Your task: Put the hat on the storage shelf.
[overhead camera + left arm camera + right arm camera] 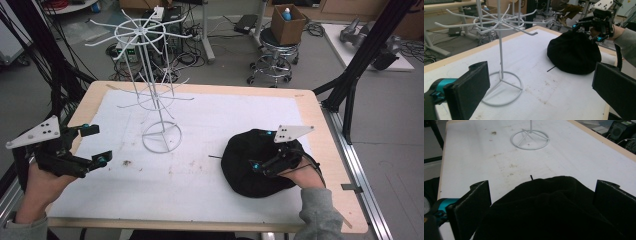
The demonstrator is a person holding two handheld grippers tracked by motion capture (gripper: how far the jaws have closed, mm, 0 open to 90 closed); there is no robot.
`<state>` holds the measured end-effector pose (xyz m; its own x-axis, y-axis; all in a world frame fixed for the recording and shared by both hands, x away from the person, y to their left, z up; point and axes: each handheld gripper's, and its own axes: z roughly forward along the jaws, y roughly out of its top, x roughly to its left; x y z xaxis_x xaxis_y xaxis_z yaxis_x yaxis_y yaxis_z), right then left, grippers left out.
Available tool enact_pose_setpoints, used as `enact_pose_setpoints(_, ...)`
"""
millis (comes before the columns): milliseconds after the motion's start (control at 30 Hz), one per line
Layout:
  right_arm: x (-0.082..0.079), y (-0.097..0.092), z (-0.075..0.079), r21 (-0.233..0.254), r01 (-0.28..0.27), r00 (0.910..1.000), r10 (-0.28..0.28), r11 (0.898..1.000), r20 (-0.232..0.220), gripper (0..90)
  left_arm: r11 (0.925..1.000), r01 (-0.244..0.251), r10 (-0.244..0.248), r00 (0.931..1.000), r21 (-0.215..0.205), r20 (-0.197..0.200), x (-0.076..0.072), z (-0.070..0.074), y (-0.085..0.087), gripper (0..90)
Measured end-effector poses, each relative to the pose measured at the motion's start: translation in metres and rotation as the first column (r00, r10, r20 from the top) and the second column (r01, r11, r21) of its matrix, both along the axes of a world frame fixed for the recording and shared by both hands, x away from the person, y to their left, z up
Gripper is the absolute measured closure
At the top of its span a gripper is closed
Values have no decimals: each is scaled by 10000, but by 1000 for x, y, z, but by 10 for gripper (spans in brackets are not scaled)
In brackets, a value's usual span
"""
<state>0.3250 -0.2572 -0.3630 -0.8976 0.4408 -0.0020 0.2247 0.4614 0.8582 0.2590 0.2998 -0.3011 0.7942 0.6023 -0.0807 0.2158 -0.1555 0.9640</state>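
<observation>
We see the black beanie (252,162) lying on the white mat (210,175) right of the white wire rack (161,135), our right gripper (260,165) spread wide over it, our left gripper (97,145) spread and empty.

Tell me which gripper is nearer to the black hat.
The right. The right gripper is over the black hat, its open jaws on either side of the cloth. The left gripper is open too, far across the table, beyond the white wire rack.
</observation>
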Motion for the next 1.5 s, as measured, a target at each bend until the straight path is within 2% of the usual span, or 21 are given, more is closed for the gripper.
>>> enact_pose_setpoints(233, 4, 5, -6, -384, -133, 9999, 131, 9992, -51, 8, 9996, -273, 273, 9996, -79, 49, -4, 0, 8, 18)
enact_pose_setpoints(600, 9, 9, -12, -851, -80, 10000, 75, 9963, -56, 13, 9997, -241, 241, 9997, 13, 16, -5, 0, 6, 18)
enact_pose_setpoints(867, 11, 7, -15, -1243, -116, 9999, 123, 9922, 43, 97, 9996, -299, 298, 9996, 15, 19, -7, 0, 7, 18)
enact_pose_setpoints(933, 12, 6, -16, -1496, -197, 9997, 216, 9886, 110, 172, 9994, -338, 338, 9994, 8, 43, -9, 0, 9, 18)
enact_pose_setpoints(1067, 12, 5, -16, -1520, -235, 9996, 254, 9881, 100, 237, 9992, -388, 387, 9992, 12, 55, -10, 1, 10, 18)
enact_pose_setpoints(1167, 12, 7, -16, -1653, -322, 9991, 362, 9857, 212, 369, 9990, -450, 450, 9990, -18, 57, -10, 1, 11, 18)
enact_pose_setpoints(1200, 12, 7, -16, -1653, -322, 9991, 362, 9857, 212, 369, 9990, -450, 450, 9990, -33, 71, -11, 1, 12, 18)
enact_pose_setpoints(1267, 12, 7, -16, -1852, -349, 9987, 411, 9821, 299, 452, 9990, -449, 449, 9990, -6, 74, -11, 2, 12, 18)
enact_pose_setpoints(1300, 12, 7, -16, -1852, -349, 9987, 411, 9821, 299, 452, 9991, -418, 418, 9991, -52, 69, -11, 2, 12, 18)
enact_pose_setpoints(1433, 11, 7, -15, -1883, -340, 9992, 371, 9815, 133, 590, 9994, -353, 354, 9993, -48, 76, -11, 2, 12, 18)
enact_pose_setpoints(1500, 10, 7, -15, -1921, -368, 9991, 399, 9807, 124, 610, 9994, -357, 358, 9993, -44, 57, -11, 2, 12, 18)
